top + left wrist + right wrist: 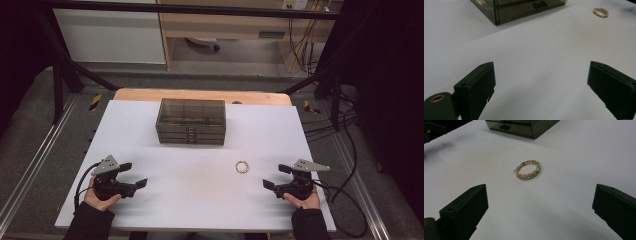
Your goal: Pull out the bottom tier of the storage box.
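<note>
The gold bracelet [242,166] lay flat on the white desk [200,200], just ahead and inward of the right hand-held gripper [274,176], whose jaws stood wide apart and empty. The left hand-held gripper [134,174], likewise spread and empty, sat well apart from it, so the right was the nearer.

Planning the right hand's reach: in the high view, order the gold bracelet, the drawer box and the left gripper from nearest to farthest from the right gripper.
From the right gripper:
1. Gold bracelet, just to its left on the white table.
2. Drawer box, farther back, centre.
3. Left gripper, across the table at the left.
</note>
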